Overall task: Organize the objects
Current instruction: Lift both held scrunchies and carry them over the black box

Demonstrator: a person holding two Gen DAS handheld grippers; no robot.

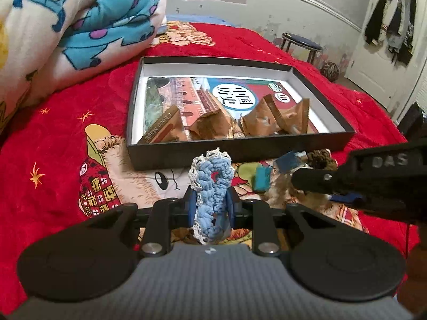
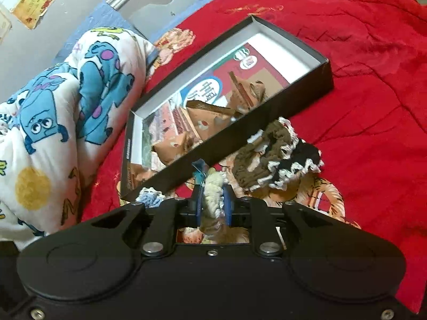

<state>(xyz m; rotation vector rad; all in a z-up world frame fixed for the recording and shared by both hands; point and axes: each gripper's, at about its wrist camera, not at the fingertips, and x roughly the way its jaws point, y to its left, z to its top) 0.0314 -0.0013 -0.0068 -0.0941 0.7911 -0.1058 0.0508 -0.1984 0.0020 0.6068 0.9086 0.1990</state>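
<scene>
Scrunchies: blue one [image 1: 212, 194] pinched upright in left tongs [image 1: 210, 205]; cream one [image 2: 213, 196] clamped in right tongs [image 2: 213, 205].
Loose pair: brown scrunchie [image 2: 256, 157], black scrunchie [image 2: 299, 165] on the bed [image 2: 373, 106].
Box [image 1: 186, 157]: open, straight ahead of both tongs, long side facing them; left looks squarer to it.

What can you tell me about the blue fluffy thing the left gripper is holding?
The blue scrunchie is crocheted from soft light-blue yarn with a white lacy edge and a small hole in the middle. The left gripper is shut on it, squeezing it into a tall upright loop. It is held above the red blanket, just in front of the black box.
</scene>
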